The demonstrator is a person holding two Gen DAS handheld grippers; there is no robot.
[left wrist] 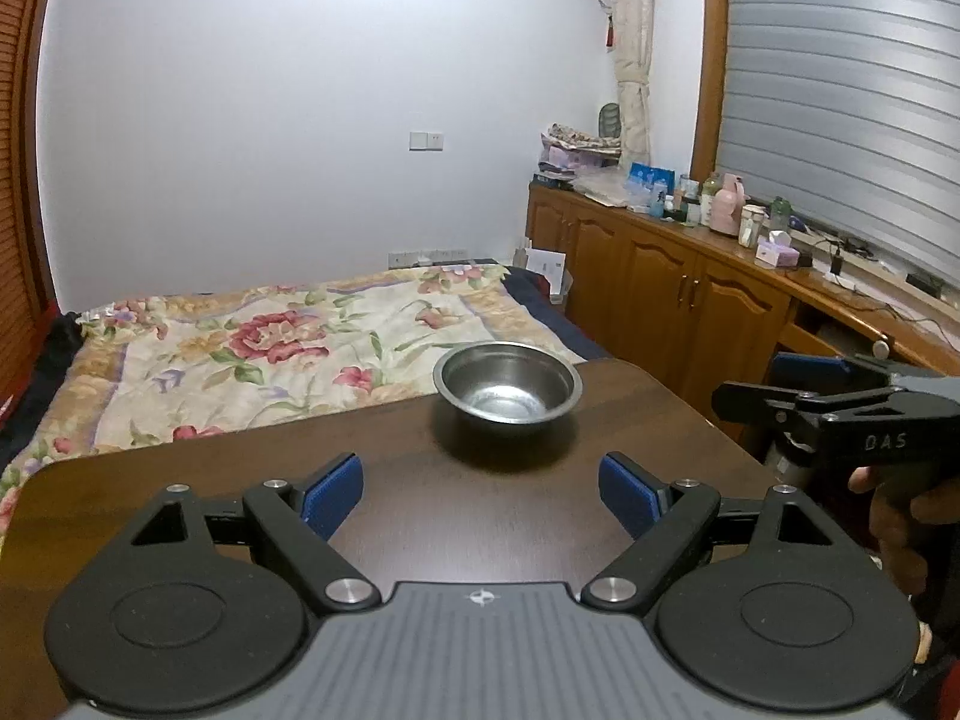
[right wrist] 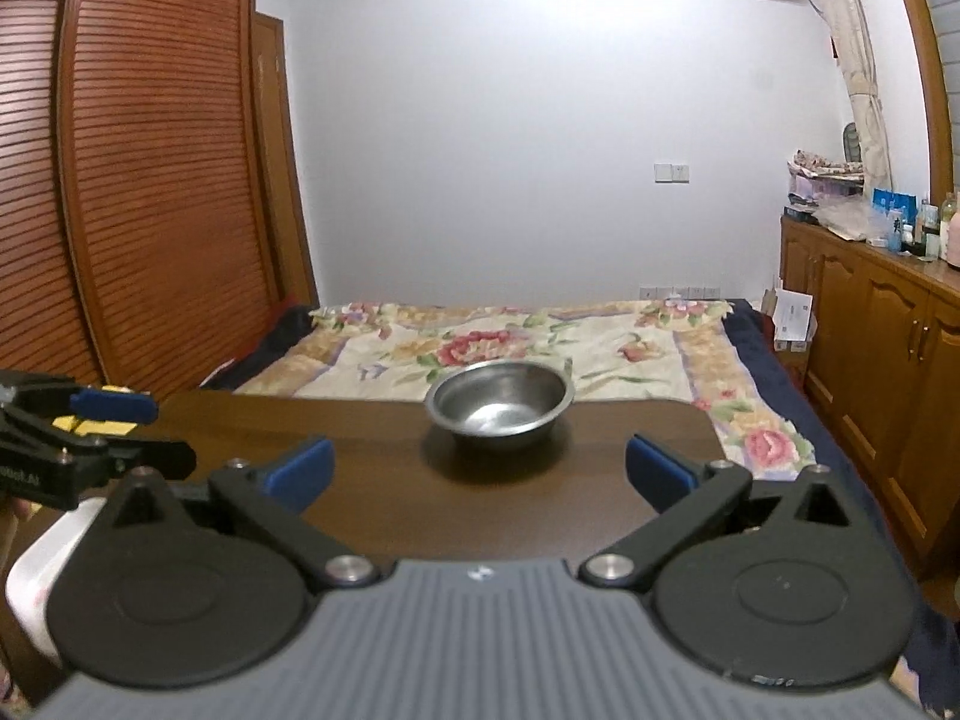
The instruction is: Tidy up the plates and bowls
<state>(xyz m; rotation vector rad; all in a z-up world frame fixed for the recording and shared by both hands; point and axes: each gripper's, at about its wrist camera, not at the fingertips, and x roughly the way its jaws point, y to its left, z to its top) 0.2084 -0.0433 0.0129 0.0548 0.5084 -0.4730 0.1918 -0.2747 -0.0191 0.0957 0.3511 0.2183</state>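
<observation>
Dark counter (right wrist: pixel 540 510) carries a steel bowl (right wrist: pixel 499 399) at twelve o'clock near its far edge; both hand-held grippers, left (left wrist: pixel 480 489) and right (right wrist: pixel 480 471), are spread apart, empty. A clumsy nudge could push it off.

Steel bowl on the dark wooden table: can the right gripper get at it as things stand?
Probably yes. The round steel bowl sits upright ahead of the right gripper, whose jaws stand wide open with nothing between them. Only bare dark wooden table lies between; the left gripper is off to the side.
</observation>
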